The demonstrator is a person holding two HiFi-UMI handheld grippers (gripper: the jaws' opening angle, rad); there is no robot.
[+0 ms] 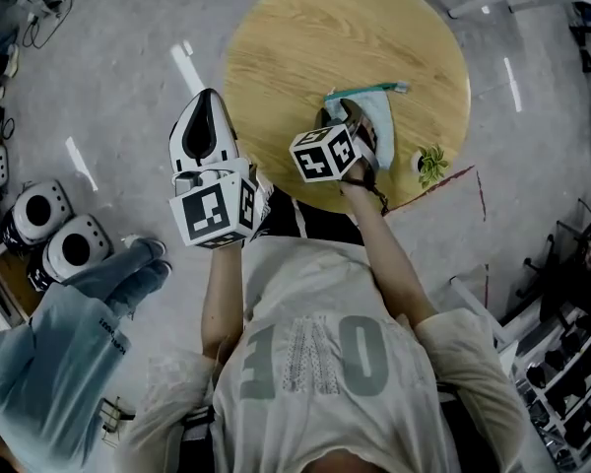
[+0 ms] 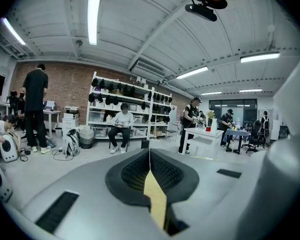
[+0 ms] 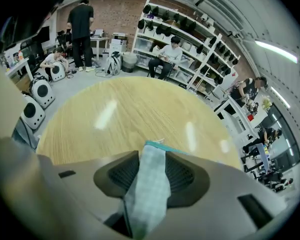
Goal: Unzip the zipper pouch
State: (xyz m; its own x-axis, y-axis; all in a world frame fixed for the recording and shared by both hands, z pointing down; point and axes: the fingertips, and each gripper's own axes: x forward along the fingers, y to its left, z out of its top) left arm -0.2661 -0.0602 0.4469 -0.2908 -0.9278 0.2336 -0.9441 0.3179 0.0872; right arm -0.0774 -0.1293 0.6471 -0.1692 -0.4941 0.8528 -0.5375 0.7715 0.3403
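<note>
A light blue checked zipper pouch [image 1: 382,118] with a teal zipper edge lies on the round wooden table [image 1: 305,37], near its front rim. My right gripper [image 1: 358,126] points steeply down onto it. In the right gripper view the pouch [image 3: 151,184] fills the gap between the dark pads [image 3: 121,173], and the right gripper [image 3: 150,156] is shut on the fabric. My left gripper [image 1: 207,106] hangs at the table's left rim, apart from the pouch. It is shut with nothing in it; in the left gripper view the left gripper [image 2: 150,156] faces the room.
A small green sprig [image 1: 432,164] lies at the table's front right rim. White round machines [image 1: 54,230] stand on the floor at left, beside a person in a pale blue jacket [image 1: 59,333]. Red tape [image 1: 468,177] marks the floor at right. Racks [image 1: 571,382] stand at lower right.
</note>
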